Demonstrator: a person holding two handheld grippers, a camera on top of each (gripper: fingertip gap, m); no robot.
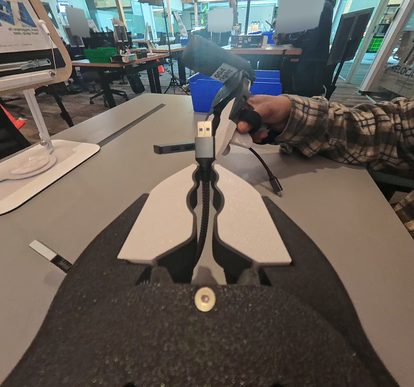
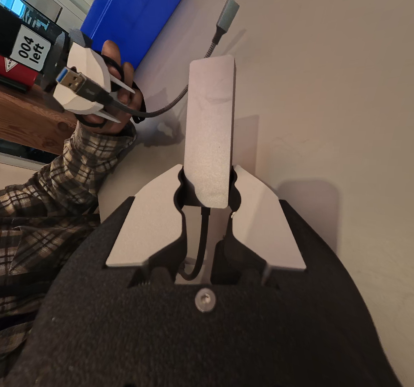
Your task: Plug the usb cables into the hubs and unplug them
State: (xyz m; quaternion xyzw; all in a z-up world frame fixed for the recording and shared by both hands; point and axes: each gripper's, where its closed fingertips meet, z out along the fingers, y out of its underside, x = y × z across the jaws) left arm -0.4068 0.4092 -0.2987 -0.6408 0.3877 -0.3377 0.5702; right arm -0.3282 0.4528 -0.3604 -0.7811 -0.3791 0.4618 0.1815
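Left gripper (image 1: pixel 205 165) pinches the braided cable (image 1: pixel 204 208) just behind its plug (image 1: pixel 205 139), tip up. Right gripper (image 2: pixel 207 172) clamps the hub (image 2: pixel 209 129), off the table (image 1: pixel 112 174). Best now: square plug to port (image 1: pixel 174 148), push straight.

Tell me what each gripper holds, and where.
Left gripper pinches the USB cable just behind its plug. Right gripper clamps the hub near its cable end.

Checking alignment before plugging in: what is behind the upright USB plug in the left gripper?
Behind the USB-A plug lies the grey hub, two blue ports showing. The plug covers the hub's right end, so the right gripper's hold on it stays hidden.
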